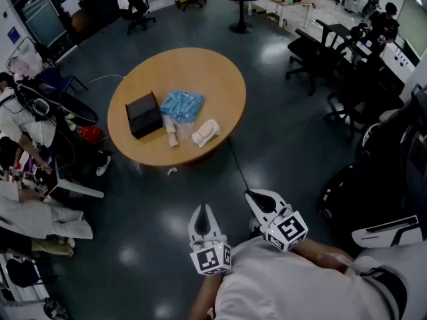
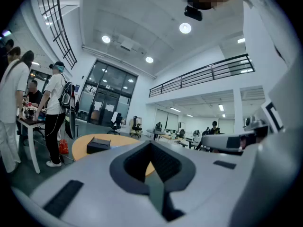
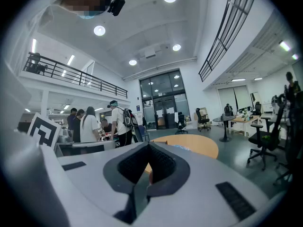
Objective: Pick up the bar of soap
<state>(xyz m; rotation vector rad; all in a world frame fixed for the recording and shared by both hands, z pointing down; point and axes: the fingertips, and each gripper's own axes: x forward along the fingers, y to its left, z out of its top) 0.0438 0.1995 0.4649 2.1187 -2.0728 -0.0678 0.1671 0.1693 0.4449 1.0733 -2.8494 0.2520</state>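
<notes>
Work on the soap has not begun, as I judge it. My left claw (image 1: 203, 212) and my right claw (image 1: 257, 197) both hang close to my body, well short of the round table (image 1: 220, 79), with open floor between. Each has its jaws pressed together with nothing between them, and each claw's own view shows the same. The soap must be among the things on the table's near half. A pale lump (image 1: 205, 132) lies by the near edge, a small tan piece (image 1: 172, 135) just left of it, a blue packet (image 1: 181, 105) farther in, and a black box (image 1: 143, 114) toward the left rim. I take the pale lump for the bar, but from here I cannot be sure. Everything remains: walk up to the table, open a claw, close on the bar, lift.
</notes>
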